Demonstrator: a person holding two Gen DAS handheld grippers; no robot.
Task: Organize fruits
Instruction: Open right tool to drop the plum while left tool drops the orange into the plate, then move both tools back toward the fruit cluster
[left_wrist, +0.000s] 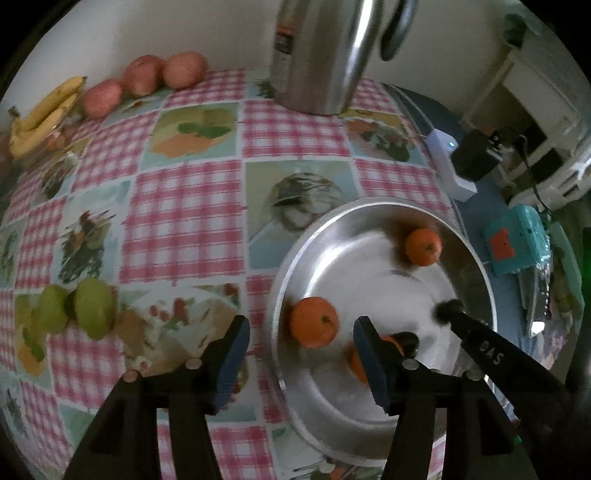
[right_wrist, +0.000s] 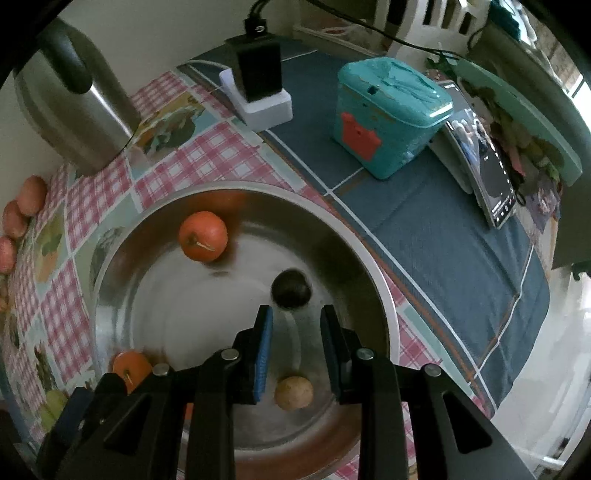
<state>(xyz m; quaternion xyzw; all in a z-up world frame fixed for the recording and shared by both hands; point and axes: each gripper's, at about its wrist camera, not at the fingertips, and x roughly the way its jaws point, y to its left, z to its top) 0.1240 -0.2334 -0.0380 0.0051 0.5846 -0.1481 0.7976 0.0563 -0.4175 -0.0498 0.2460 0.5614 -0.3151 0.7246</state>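
Table (left_wrist: 184, 206) sorting apparently mid-step at bowl (left_wrist: 295, 251): left claw (left_wrist: 303, 354) open above orange (left_wrist: 314, 322), right claw (right_wrist: 297, 314) closed, empty; next requires squared grasp.

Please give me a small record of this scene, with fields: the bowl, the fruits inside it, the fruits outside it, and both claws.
bowl: metal bowl on checked cloth
inside bowl: three oranges, one dark round fruit, one tan round fruit
outside bowl: apples, bananas, green fruits
left claw: open, above the bowl's edge, grips nothing
right claw: shut, over the bowl, grips nothing
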